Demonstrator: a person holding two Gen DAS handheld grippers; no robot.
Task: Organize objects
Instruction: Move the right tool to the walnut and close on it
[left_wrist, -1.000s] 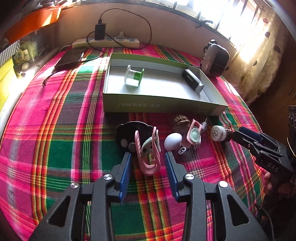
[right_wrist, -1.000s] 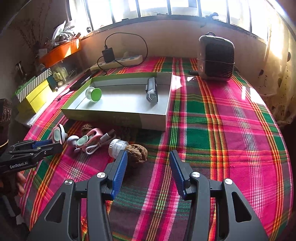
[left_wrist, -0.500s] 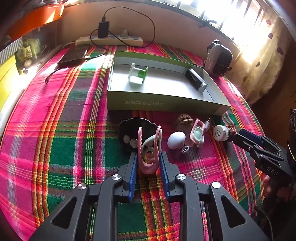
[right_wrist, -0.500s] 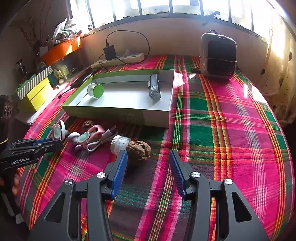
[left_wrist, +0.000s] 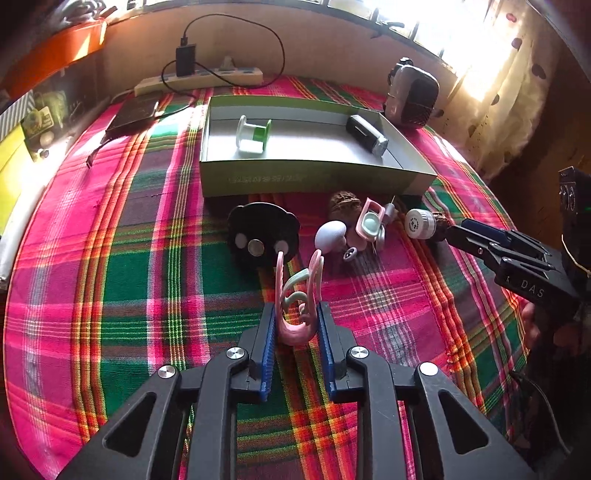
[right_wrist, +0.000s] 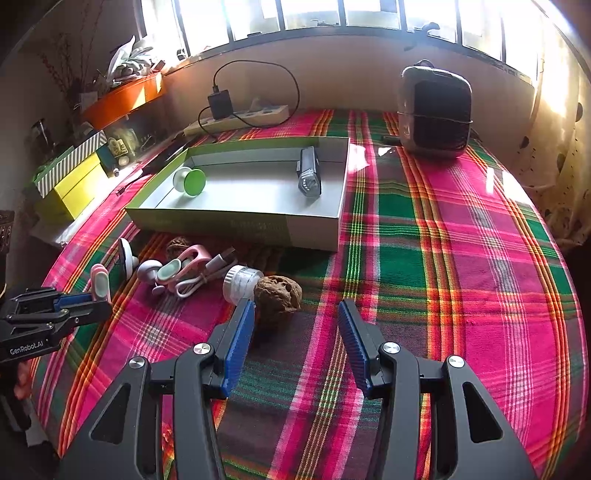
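Observation:
My left gripper (left_wrist: 296, 314) is shut on a pink U-shaped clip (left_wrist: 297, 295) with mint-green inner parts, which stands upright between the blue pads. From the right wrist view the left gripper (right_wrist: 55, 314) sits at the far left with the pink clip (right_wrist: 99, 282) at its tip. My right gripper (right_wrist: 295, 310) is open, with nothing between its fingers. A walnut (right_wrist: 279, 291) and a white-capped jar (right_wrist: 242, 282) lie just ahead of its left finger. The open green box (left_wrist: 314, 177) holds a green spool (left_wrist: 253, 133) and a black device (left_wrist: 366, 134).
Loose on the plaid cloth before the box lie a black disc (left_wrist: 262, 232), a white egg shape (left_wrist: 330, 236), a second pink clip (left_wrist: 369, 221) and another walnut (left_wrist: 345, 203). A small heater (right_wrist: 436, 110) stands back right and a power strip (right_wrist: 240, 118) runs along the wall.
The left gripper's jaws went from wide apart around the pink clip to closed on it. The right gripper has stayed still and open.

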